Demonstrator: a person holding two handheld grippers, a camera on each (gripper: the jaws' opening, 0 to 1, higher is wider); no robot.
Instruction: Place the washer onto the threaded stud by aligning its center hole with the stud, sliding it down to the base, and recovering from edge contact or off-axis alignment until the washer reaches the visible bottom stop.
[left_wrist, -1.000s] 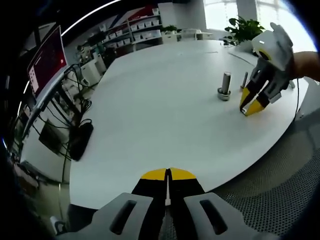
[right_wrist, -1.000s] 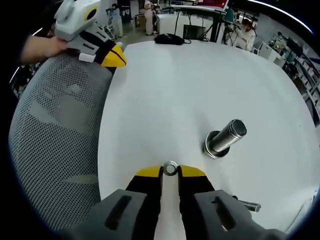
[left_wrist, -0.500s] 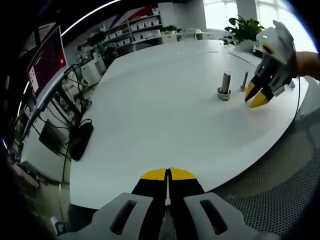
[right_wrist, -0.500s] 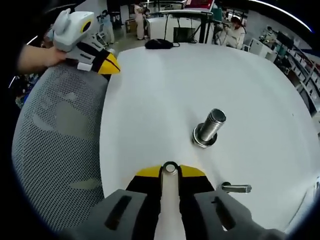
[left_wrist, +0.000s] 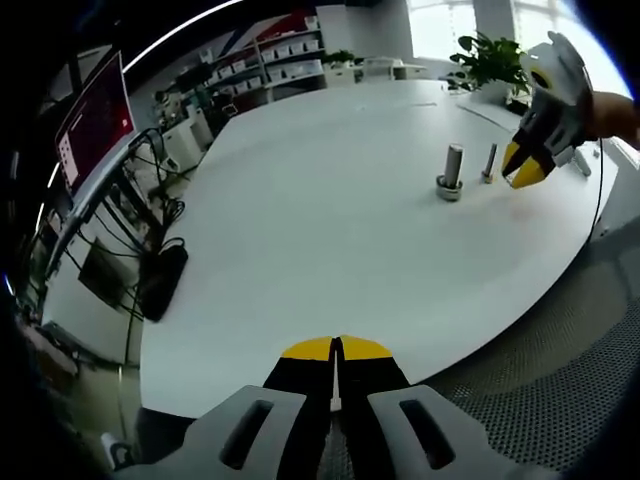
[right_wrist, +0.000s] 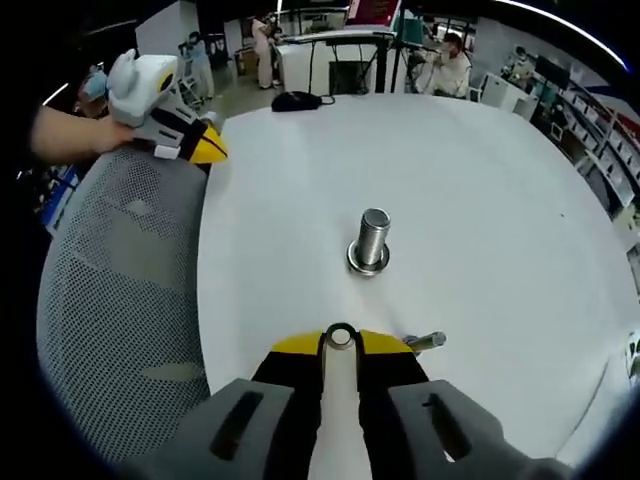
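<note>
Here the washer (right_wrist: 341, 336) sits between the right gripper (right_wrist: 341, 343) tips.

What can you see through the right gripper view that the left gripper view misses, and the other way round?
The right gripper view alone shows the small washer pinched between the right gripper jaws, and a grey mesh chair beside the table. The left gripper view alone shows a potted plant, shelves and a red monitor, with the left gripper jaws closed on nothing. Both share the white table, the upright threaded stud on its base and a smaller loose bolt near it.
</note>
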